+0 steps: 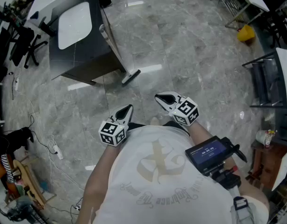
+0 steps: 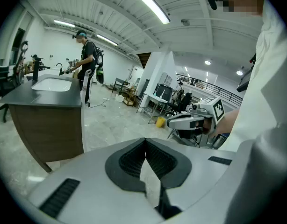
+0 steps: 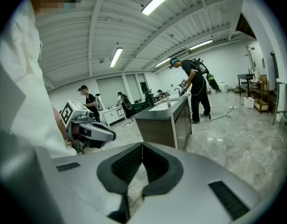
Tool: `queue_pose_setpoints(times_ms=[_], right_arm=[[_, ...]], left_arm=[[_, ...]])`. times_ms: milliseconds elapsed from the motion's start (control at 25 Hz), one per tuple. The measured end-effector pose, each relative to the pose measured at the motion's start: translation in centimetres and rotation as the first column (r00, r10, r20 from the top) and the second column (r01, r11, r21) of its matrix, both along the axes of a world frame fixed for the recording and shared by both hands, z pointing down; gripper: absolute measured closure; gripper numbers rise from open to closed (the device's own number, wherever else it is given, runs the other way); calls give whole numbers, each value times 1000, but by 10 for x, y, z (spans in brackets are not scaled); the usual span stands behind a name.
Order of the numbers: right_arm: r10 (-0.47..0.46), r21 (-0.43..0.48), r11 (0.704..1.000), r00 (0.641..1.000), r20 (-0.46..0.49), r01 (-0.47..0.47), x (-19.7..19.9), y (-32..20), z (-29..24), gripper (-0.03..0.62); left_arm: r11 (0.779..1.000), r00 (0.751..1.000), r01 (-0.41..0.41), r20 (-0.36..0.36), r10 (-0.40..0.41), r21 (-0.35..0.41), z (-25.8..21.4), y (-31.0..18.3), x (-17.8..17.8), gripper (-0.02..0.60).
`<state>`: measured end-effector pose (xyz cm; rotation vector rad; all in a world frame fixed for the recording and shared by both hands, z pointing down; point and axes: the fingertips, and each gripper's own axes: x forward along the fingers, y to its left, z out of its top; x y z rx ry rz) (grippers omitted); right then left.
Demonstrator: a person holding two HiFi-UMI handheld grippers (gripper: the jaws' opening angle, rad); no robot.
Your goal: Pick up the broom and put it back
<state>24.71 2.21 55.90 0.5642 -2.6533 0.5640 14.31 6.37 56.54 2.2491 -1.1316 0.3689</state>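
Both tongs pinched shut and empty, broom parked at the counter.

The left tongs [image 2: 145,141] have their dark ribbed pads pressed together with nothing between them, and the right tongs [image 3: 142,146] are the same, closed tight on air. Both are held out just ahead of the person's white shirt [image 1: 157,171], side by side and angled down at the grey marble floor [image 1: 181,45]. The broom [image 1: 114,50] stands well ahead of them. Its white handle leans against the corner of the dark counter [image 1: 68,62], which has a white basin [image 1: 74,24] set in its top. Its dark head rests on the floor just beside the counter's foot. Neither pair of tongs touches it.
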Motion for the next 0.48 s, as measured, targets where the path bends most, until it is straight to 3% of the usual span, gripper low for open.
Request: queue_pose_setpoints(times_ms=[200,480], right_arm=[[10,-3,1000,1000,7,-10,28,9,0,576],[36,-43,998,998,42,-34,37,19,16,576]], left_arm=[[1000,1000,8,4,-8,2,-3,10,22,569],[999,999,49,13,-49,10,3,20,25,569]])
